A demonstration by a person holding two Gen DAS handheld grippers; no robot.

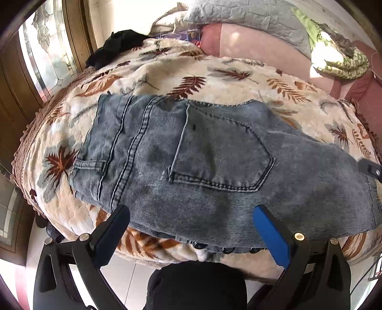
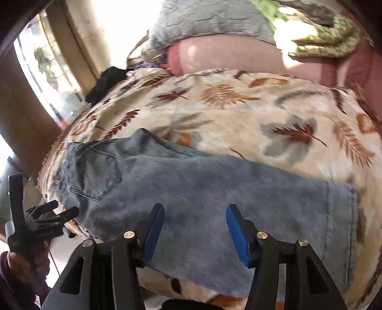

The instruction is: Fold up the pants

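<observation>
Blue-grey jeans [image 1: 191, 147] lie folded lengthwise on the leaf-patterned blanket [image 1: 214, 78], back pocket up and waistband to the left. My left gripper [image 1: 191, 208] hovers over their near edge, open wide, with nothing between its fingers. In the right wrist view the jeans [image 2: 214, 190] run across the bed to the leg hem at the right. My right gripper [image 2: 195, 206] stands open above the leg part, holding nothing. That view also shows the left gripper [image 2: 47, 214] at the far left, held by a hand [image 2: 23, 262]. A tip of the right gripper [image 1: 370, 168] shows at the left wrist view's right edge.
A black garment [image 1: 114, 47] lies at the bed's far left corner. A grey quilt [image 1: 238, 14], a pink pillow [image 1: 250, 43] and a green patterned cloth [image 1: 339, 57] are piled at the back. A window [image 1: 47, 47] is on the left. Tiled floor [image 1: 124, 269] lies below the bed's near edge.
</observation>
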